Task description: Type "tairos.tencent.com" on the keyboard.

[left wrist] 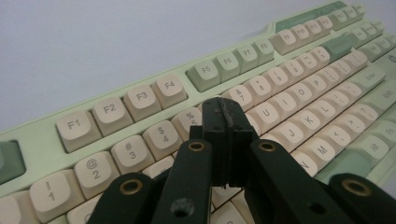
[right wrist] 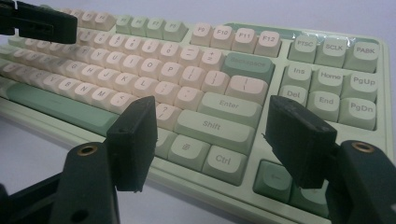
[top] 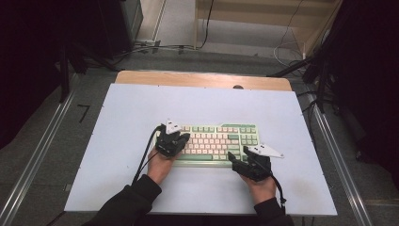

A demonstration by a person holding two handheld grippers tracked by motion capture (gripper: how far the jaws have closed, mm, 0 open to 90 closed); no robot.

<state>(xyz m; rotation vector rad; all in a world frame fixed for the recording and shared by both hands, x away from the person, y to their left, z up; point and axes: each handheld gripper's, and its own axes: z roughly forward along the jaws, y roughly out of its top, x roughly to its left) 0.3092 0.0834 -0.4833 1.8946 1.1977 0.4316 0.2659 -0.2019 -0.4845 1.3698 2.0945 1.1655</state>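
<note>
Tabletop, white sheet over a wooden desk, lying flat and taking up the middle of the high view. Keyboard, pale green case with cream and green keycaps, set flat on the near half of the sheet, long side running across, slightly right of centre. Left hand coming in from the bottom edge, dark sleeve, carrying the left gripper over the keyboard's left end. Right hand likewise, carrying the right gripper at the keyboard's near right corner. Left gripper view: jaws pressed together with nothing between them, tips low over the number row near the 5 and 6 keys; touching a keycap or just above, cannot tell. Right gripper view: jaws spread wide and empty, pointing across the bottom right rows, Shift key and Ctrl key seen in the gap between them, arrow keys just beside the right-hand jaw; tips apart from the keys. Left gripper's closed tip seen at the upper left of that same view, over the far rows of keys.
</note>
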